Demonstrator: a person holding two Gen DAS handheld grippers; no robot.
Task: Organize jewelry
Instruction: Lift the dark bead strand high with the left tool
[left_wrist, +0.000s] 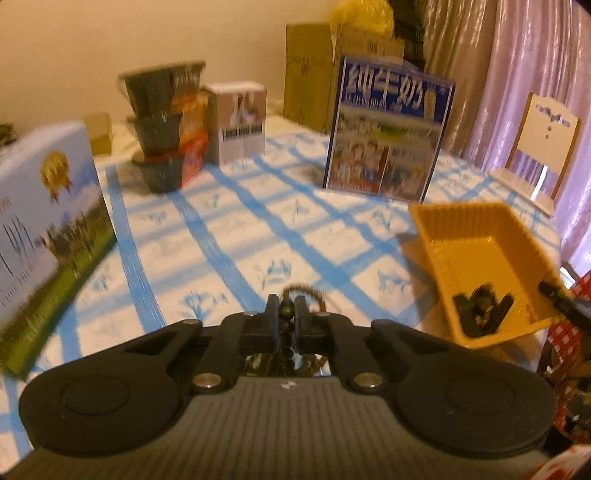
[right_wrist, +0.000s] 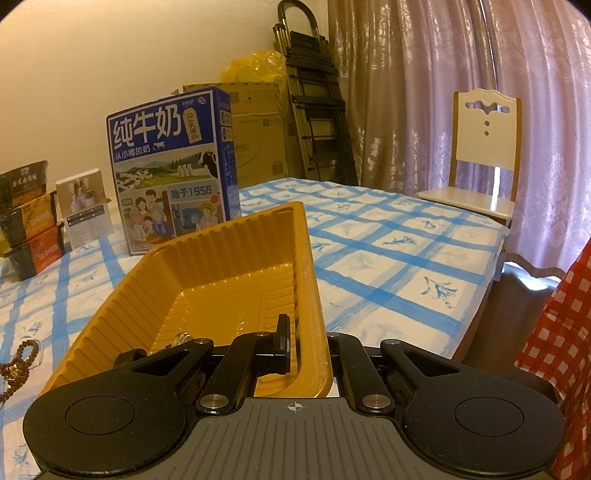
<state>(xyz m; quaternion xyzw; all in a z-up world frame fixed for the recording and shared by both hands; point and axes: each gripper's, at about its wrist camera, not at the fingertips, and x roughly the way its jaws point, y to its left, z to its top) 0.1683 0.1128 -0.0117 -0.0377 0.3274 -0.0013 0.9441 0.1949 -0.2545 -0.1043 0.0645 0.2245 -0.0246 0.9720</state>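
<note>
Dark brown bead strand (left_wrist: 287, 314), knotted cord loop.

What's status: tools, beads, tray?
Left tool shut on bead string. Right tool clamped on yellow tray wall, tray tilted. Dark pieces already in tray. Path to tray clear.

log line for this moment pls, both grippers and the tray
left gripper: shut on bead string, lifted off tablecloth | right gripper: shut on yellow tray wall, tray tilted
</note>
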